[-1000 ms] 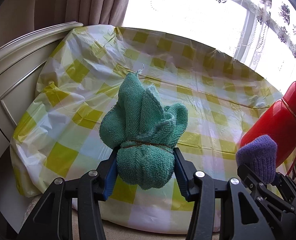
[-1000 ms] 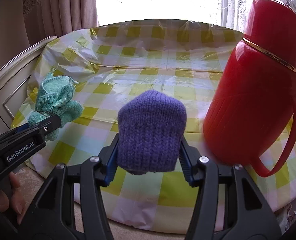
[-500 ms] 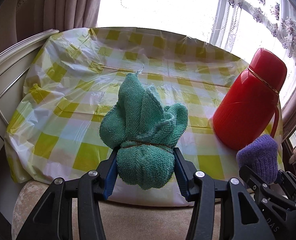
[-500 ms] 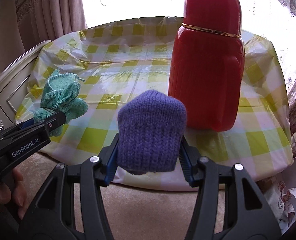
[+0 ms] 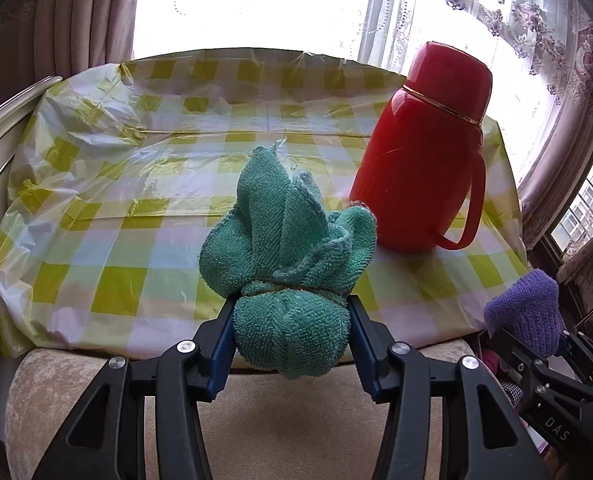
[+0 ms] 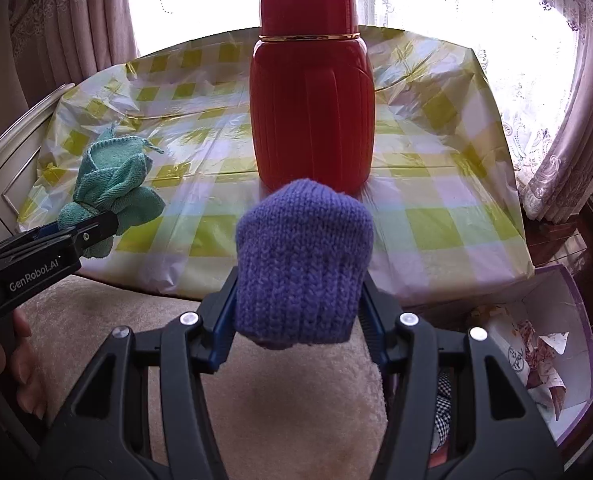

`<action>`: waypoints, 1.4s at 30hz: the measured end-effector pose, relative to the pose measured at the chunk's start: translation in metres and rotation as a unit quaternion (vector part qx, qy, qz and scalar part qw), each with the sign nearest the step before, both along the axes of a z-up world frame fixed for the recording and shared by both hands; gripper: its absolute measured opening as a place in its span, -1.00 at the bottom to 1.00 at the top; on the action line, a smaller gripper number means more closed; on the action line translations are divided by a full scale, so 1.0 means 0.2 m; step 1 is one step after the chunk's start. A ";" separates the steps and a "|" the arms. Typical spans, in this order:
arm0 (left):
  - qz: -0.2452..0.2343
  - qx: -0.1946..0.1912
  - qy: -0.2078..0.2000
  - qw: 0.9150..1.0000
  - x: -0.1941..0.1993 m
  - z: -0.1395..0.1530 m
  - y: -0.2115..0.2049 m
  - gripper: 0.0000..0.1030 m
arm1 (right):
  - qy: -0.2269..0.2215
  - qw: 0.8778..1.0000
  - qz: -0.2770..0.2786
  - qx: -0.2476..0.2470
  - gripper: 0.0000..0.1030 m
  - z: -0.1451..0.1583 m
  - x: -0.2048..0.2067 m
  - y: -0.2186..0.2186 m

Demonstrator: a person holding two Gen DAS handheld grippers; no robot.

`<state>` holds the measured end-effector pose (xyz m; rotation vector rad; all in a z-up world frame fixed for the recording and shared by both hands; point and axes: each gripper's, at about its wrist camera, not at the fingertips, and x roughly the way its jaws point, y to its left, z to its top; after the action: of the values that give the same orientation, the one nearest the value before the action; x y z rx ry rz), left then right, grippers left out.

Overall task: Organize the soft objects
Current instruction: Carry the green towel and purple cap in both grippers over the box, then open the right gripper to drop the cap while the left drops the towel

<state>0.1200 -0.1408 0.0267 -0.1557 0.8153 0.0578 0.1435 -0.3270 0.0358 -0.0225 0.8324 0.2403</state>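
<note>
My left gripper (image 5: 290,322) is shut on a bundled green towel (image 5: 286,256) and holds it in the air over the table's near edge. The towel also shows at the left of the right wrist view (image 6: 112,188). My right gripper (image 6: 300,308) is shut on a purple knitted piece (image 6: 302,256), held above a beige cushioned seat (image 6: 288,400). The purple piece also shows at the lower right of the left wrist view (image 5: 526,312).
A tall red thermos (image 5: 424,148) with a handle stands on the right of the table, which wears a yellow checked plastic cloth (image 5: 108,208). It is straight ahead in the right wrist view (image 6: 312,96). A box with a purple rim (image 6: 552,356) sits on the floor at right. Curtains and windows are behind.
Both grippers have pulled back from the table and turned right, each still holding its item. The seat now fills the bottom of both views and the floor box has come into sight.
</note>
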 end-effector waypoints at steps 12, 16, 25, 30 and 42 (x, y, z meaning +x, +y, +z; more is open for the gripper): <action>-0.097 -0.009 0.005 0.995 -0.01 0.01 -0.38 0.01 | 0.037 0.993 -0.108 -0.015 0.11 -0.06 -0.17 -0.57; -0.137 -0.013 0.008 0.991 -0.02 0.01 -0.54 0.01 | 0.046 0.987 -0.152 -0.021 0.12 -0.07 -0.21 -0.77; -0.225 -0.027 0.020 0.974 -0.04 0.01 -0.87 0.01 | 0.064 0.974 -0.216 -0.020 0.12 -0.11 -0.28 -1.10; -0.262 -0.035 0.023 0.964 -0.02 0.00 -1.03 0.01 | 0.086 0.971 -0.220 -0.013 0.14 -0.16 -0.28 -1.18; -0.339 -0.052 0.027 0.939 0.05 0.01 -1.39 0.01 | 0.101 0.965 -0.242 -0.008 0.49 -0.20 -0.32 -1.30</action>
<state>0.1290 -0.4187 0.0287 0.0354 0.8918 -0.6364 0.0785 -0.5862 -0.0037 0.1926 1.0150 -0.2291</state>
